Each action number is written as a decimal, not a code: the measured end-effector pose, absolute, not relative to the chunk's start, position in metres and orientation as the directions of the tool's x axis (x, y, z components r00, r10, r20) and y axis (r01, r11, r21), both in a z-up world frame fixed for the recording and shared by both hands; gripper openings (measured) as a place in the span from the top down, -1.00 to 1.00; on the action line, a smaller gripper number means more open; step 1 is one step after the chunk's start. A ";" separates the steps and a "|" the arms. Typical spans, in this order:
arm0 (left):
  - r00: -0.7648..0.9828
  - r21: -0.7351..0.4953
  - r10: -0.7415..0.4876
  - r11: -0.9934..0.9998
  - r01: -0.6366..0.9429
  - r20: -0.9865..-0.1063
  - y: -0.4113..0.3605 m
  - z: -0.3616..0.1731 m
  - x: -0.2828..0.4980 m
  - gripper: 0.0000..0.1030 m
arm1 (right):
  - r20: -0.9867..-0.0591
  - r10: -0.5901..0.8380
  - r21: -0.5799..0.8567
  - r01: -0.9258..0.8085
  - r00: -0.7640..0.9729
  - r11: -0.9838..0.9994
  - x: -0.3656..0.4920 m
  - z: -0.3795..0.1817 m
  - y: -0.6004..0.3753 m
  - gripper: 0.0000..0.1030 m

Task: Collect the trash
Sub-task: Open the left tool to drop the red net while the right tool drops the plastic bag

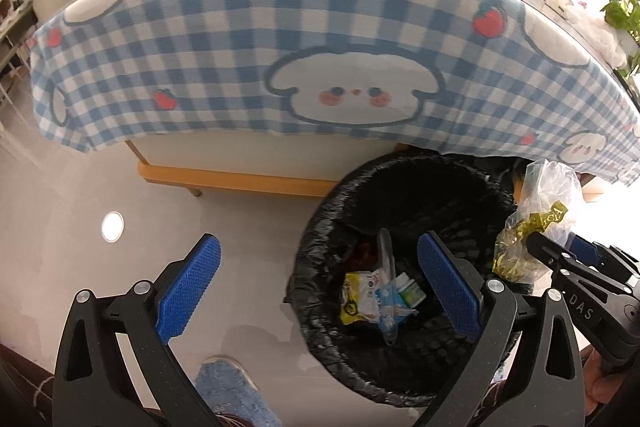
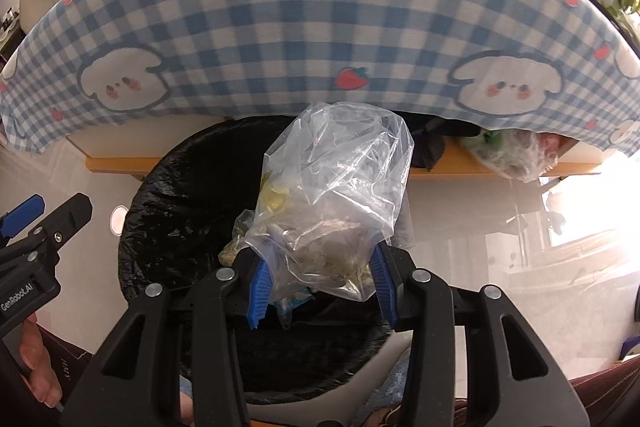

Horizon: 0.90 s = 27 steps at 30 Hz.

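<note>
Checked tablecloth (image 1: 280, 39) behind 1 black-lined bin (image 1: 320, 259). R gripper (image 2: 320, 287) clamps 1 clear bag (image 2: 336, 187); L gripper (image 1: 320, 283) fingers apart, empty.

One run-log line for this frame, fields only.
left gripper: open, empty | right gripper: shut on clear plastic bag | bag over black-lined trash bin | release: not yet

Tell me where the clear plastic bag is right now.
The clear plastic bag sits between the right gripper's fingers, held above the black-lined trash bin, in front of the checked tablecloth. In the left wrist view it is at the bin's right rim.
</note>
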<state>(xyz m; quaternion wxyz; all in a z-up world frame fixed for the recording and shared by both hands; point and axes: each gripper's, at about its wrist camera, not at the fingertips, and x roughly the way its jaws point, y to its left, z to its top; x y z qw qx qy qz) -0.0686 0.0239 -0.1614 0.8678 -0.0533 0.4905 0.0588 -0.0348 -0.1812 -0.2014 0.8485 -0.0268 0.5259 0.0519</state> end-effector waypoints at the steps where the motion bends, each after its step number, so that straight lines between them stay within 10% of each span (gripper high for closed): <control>1: 0.514 -0.032 0.054 0.987 -0.157 -0.856 0.025 -0.160 -0.068 -0.88 | -0.896 0.062 0.008 -0.122 0.440 0.993 -0.035 -0.202 -0.179 0.20; 14: 0.520 -0.022 0.091 0.978 -0.206 -0.849 0.047 -0.156 -0.076 -0.88 | -0.895 0.124 0.038 -0.204 0.429 0.978 -0.035 -0.204 -0.135 0.12; 27: 0.509 0.025 0.125 0.980 -0.199 -0.852 0.046 -0.164 -0.074 -0.88 | -0.877 0.091 0.011 -0.170 0.472 0.985 -0.033 -0.190 -0.138 -0.57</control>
